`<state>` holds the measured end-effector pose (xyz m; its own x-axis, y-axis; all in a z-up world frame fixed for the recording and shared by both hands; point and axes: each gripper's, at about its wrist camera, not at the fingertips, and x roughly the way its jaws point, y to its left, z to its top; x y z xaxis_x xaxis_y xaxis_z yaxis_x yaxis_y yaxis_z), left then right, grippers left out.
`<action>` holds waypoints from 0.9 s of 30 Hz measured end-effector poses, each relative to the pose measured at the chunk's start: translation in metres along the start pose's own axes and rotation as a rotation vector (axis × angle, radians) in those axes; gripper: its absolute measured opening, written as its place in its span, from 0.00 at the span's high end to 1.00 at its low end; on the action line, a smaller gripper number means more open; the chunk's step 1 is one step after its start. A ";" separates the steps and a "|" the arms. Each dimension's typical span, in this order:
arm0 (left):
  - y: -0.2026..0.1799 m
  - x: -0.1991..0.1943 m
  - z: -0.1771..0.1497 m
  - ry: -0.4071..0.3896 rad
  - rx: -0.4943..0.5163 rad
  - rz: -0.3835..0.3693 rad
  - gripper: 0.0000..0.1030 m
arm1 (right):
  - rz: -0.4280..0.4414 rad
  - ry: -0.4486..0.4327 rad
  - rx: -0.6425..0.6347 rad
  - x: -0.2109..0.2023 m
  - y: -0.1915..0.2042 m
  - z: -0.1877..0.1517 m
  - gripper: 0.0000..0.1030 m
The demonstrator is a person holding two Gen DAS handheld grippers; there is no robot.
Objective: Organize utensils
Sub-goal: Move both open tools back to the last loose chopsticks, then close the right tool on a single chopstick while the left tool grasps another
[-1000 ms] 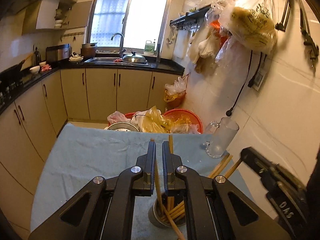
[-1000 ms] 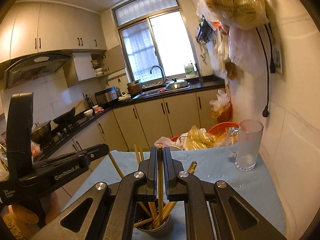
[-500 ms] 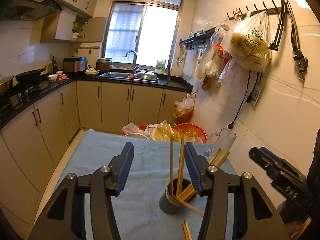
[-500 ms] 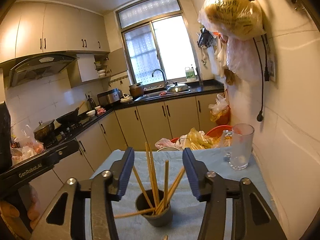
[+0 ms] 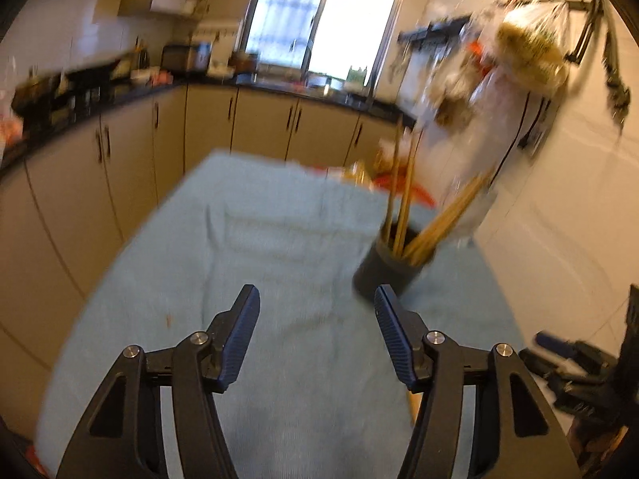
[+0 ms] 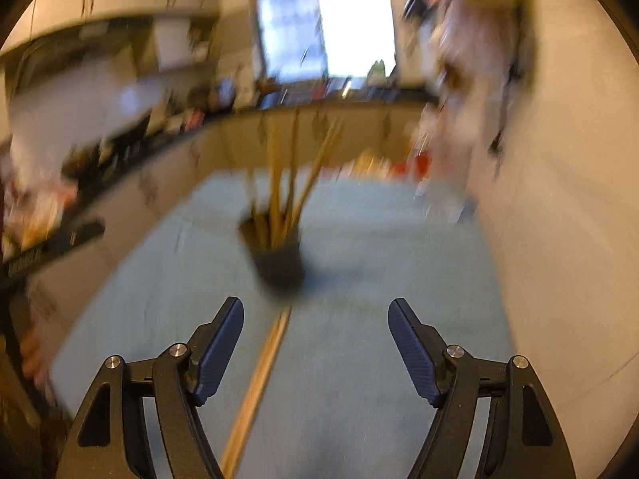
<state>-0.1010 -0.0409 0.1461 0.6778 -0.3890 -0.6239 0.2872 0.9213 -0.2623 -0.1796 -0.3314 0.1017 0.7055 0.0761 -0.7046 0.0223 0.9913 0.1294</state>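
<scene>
Holding both tongs spread wide, you grip nothing. Your left tongs point(image 5: 315, 299) hang above the blue cloth point(image 5: 279, 239) that covers the worktop, jaws far apart, only cloth between them. Your right tongs point(image 6: 315, 311) are likewise released and empty above the same cloth.

The dark cup point(image 5: 389, 269) stands upright on the cloth, ahead and to the right of the left tongs, just beyond the right fingertip. The chopsticks point(image 5: 403, 199) stand in it, some near vertical, a bunch leaning right toward the wall. In the right wrist view the cup point(image 6: 277, 259) sits ahead and slightly left of center, chopsticks point(image 6: 287, 183) fanned out from its mouth.

A loose chopstick pair point(image 6: 259, 383) lies flat on the cloth, running from just below the cup toward the camera, passing close beside the left finger point(image 6: 217, 359) of the right tongs, not touching it as far as the blur lets you tell. In the left view a bit of wood point(image 5: 413, 407) peeks out by the right finger of the left tongs; what it is cannot be told.

Both views are motion-blurred. Plastic bags point(image 5: 527, 64) hang on the right wall, cabinets point(image 5: 263, 119) run below a dark counter, and a window point(image 5: 323, 20) is at the back. The other tool point(image 5: 571, 363) shows at lower right in the left view.
</scene>
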 end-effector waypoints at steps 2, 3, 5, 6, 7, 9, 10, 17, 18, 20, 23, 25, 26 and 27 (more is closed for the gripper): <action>0.006 0.011 -0.018 0.052 -0.030 -0.003 0.43 | 0.038 0.091 0.003 0.023 0.006 -0.021 0.55; 0.009 0.016 -0.029 0.080 -0.048 -0.004 0.43 | 0.065 0.133 0.007 0.035 0.010 -0.032 0.61; 0.011 0.023 -0.042 0.117 -0.062 0.001 0.43 | 0.081 0.181 0.003 0.053 0.015 -0.044 0.69; 0.011 0.026 -0.048 0.132 -0.059 0.005 0.43 | 0.080 0.196 -0.001 0.060 0.019 -0.049 0.69; 0.009 0.028 -0.052 0.142 -0.048 0.009 0.43 | 0.082 0.204 -0.003 0.065 0.020 -0.049 0.69; 0.004 0.028 -0.055 0.146 -0.027 0.019 0.43 | 0.080 0.220 -0.012 0.076 0.026 -0.051 0.69; 0.002 0.029 -0.056 0.147 -0.017 0.022 0.43 | 0.070 0.224 -0.017 0.081 0.028 -0.050 0.69; -0.006 0.036 -0.058 0.166 0.016 0.014 0.43 | 0.021 0.230 -0.023 0.096 0.038 -0.039 0.70; -0.007 0.038 -0.059 0.171 0.021 0.013 0.43 | 0.010 0.235 -0.027 0.099 0.042 -0.038 0.70; -0.011 0.041 -0.061 0.183 0.030 0.013 0.43 | -0.022 0.231 -0.038 0.102 0.046 -0.035 0.70; -0.015 0.045 -0.065 0.202 0.037 0.008 0.43 | -0.075 0.254 -0.037 0.113 0.045 -0.032 0.82; -0.020 0.047 -0.068 0.215 0.043 -0.003 0.43 | -0.095 0.235 -0.042 0.112 0.041 -0.032 0.89; -0.023 0.048 -0.069 0.223 0.048 -0.011 0.43 | -0.101 0.237 -0.031 0.111 0.037 -0.032 0.89; -0.027 0.050 -0.071 0.235 0.057 -0.022 0.43 | -0.105 0.240 -0.011 0.109 0.032 -0.033 0.89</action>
<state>-0.1231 -0.0854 0.0701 0.4972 -0.3915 -0.7743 0.3420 0.9086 -0.2399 -0.1251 -0.2881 0.0061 0.5116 -0.0058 -0.8592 0.0784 0.9961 0.0400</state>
